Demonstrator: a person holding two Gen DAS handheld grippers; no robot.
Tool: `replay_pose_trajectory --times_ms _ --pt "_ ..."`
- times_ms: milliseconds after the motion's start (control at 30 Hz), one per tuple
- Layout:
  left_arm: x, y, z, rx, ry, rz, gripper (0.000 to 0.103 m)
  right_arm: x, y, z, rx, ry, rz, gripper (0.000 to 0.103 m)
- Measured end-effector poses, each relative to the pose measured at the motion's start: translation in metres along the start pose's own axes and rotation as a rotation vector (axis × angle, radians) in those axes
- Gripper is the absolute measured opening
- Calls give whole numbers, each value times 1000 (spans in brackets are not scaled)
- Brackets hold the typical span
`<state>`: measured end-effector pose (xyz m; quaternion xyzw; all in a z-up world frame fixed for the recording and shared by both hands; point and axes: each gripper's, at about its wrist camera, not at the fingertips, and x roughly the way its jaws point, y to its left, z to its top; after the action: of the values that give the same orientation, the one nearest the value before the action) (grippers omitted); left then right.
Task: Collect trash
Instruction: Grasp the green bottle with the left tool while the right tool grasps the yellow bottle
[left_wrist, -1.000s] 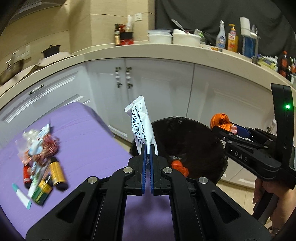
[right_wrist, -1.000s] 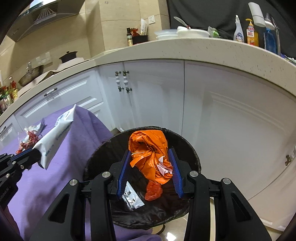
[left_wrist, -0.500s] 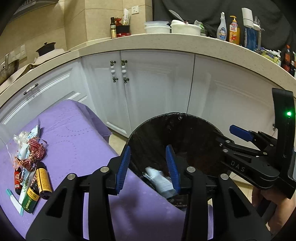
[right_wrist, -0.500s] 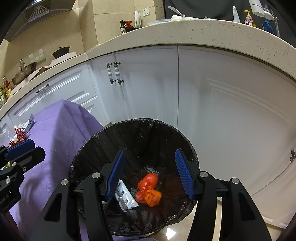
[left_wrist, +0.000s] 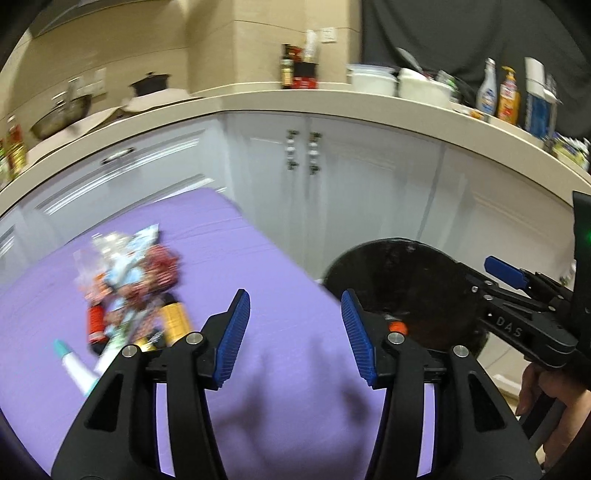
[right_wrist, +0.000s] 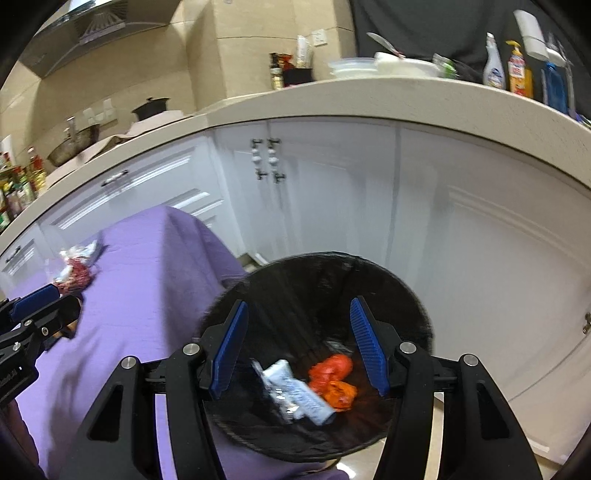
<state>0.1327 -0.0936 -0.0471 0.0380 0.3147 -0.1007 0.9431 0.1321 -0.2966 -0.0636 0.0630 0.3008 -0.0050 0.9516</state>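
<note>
From the left wrist camera, the left gripper (left_wrist: 293, 334) hangs over a purple tablecloth (left_wrist: 258, 266), its blue-padded jaws opening with nothing between them. A blurred pile of trash (left_wrist: 129, 291), wrappers, small bottles and a tube, lies on the cloth to the left, well apart from the fingers. At right, the black-lined bin (left_wrist: 402, 288) stands beside the table's edge, below white cabinets (left_wrist: 369, 184), and the right gripper (left_wrist: 517, 295) reaches over its rim, held by a hand (left_wrist: 554, 398). From the right wrist camera, the right gripper (right_wrist: 297, 347) is poised above the bin (right_wrist: 332, 273), jaws spread apart and empty. Inside the bin lie a white packet (right_wrist: 295, 391) and crumpled orange wrappers (right_wrist: 334, 380), touching each other. The left gripper (right_wrist: 33, 310) shows at the left edge over the cloth (right_wrist: 147, 280), near the remaining trash (right_wrist: 77, 266).
</note>
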Motion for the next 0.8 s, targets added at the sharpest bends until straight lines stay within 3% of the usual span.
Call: replay_pose_trajectory --times_ms 467,800 --pt "-62 118 -39 -146 -16 237 51 -1 130 -5 -176 27 235 57" --pt "-84 183 -63 -231 -4 350 51 15 200 -11 -277 81 294 57"
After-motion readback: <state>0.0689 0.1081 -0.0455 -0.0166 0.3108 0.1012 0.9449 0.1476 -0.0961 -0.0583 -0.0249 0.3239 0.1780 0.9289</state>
